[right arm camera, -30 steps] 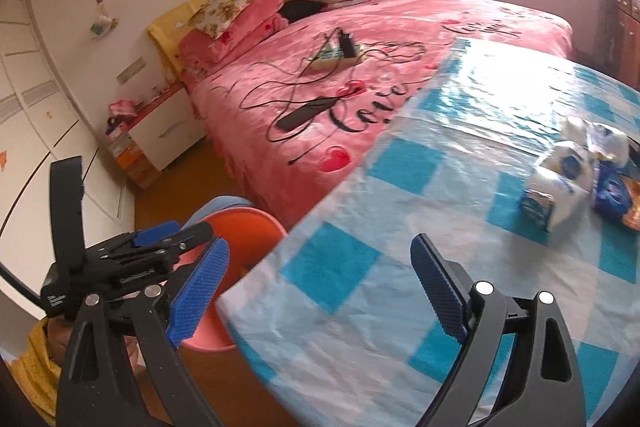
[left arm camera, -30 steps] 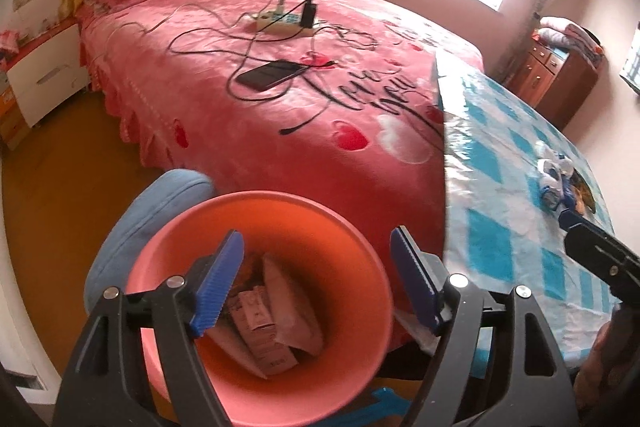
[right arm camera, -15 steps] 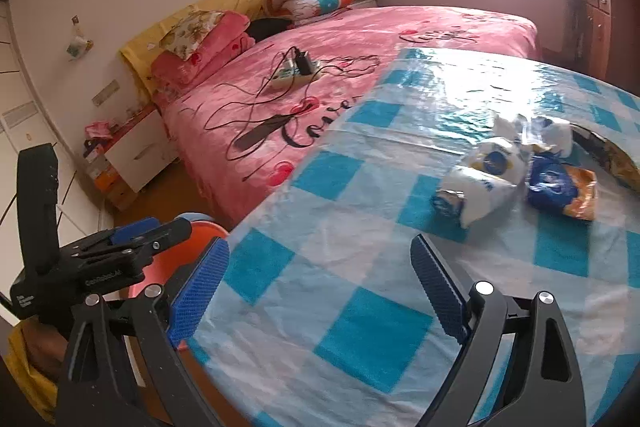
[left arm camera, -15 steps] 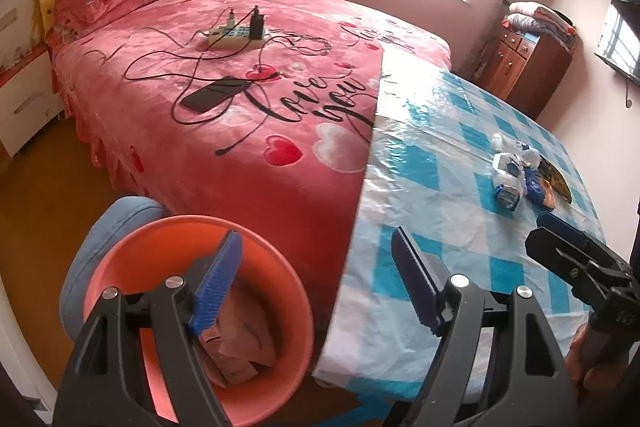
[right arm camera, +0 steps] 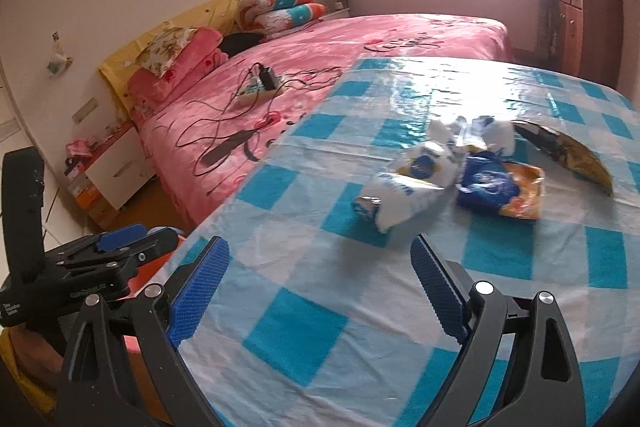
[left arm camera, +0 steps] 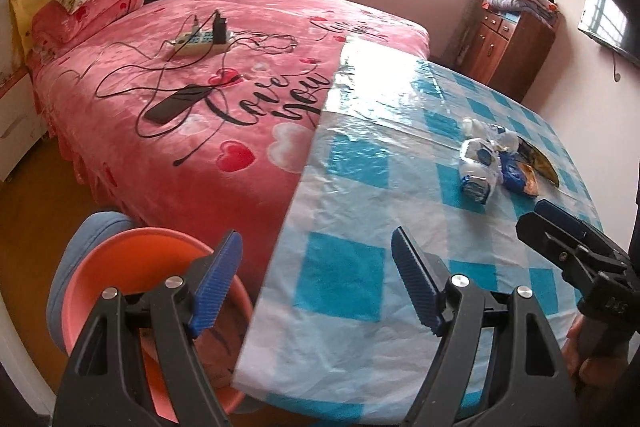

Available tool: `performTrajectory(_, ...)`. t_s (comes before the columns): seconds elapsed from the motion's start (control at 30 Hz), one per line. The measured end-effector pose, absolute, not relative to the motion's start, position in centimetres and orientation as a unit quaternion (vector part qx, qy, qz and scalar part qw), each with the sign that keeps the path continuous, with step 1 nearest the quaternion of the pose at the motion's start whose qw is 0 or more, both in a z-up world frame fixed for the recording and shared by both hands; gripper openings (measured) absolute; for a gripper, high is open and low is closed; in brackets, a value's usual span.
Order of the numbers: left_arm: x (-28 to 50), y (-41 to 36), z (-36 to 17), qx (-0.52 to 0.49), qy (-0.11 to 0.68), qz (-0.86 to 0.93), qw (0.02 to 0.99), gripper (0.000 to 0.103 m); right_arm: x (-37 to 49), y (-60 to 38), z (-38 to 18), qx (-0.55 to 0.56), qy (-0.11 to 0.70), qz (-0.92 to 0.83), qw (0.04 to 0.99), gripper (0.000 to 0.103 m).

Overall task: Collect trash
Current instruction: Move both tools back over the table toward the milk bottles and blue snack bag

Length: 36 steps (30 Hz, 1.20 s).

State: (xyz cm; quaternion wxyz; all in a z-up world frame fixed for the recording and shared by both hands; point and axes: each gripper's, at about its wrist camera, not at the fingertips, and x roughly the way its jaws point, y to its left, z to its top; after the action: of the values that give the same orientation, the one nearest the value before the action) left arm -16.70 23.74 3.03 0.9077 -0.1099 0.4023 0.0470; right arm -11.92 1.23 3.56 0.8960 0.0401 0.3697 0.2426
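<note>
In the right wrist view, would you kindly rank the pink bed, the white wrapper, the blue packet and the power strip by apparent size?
1. pink bed
2. white wrapper
3. blue packet, nearly alike, unsure
4. power strip, farther away

We note a blue-and-white checked tablecloth (right arm camera: 304, 323), a pink bedspread (left arm camera: 248, 39) with red hearts and black script, an orange bin (left arm camera: 132, 259), white-and-blue wrappers (right arm camera: 408, 183), blue pads (right arm camera: 200, 291).
</note>
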Motion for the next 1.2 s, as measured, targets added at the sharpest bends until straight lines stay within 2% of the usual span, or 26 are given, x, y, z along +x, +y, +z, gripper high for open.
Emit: performTrajectory(1.2,-12.2,11.6,3.4,-0.045,0.414,-0.033,0.909,0.078,-10.1,-9.8,2.6,0.057,0.357,0.129,0.923,0.091)
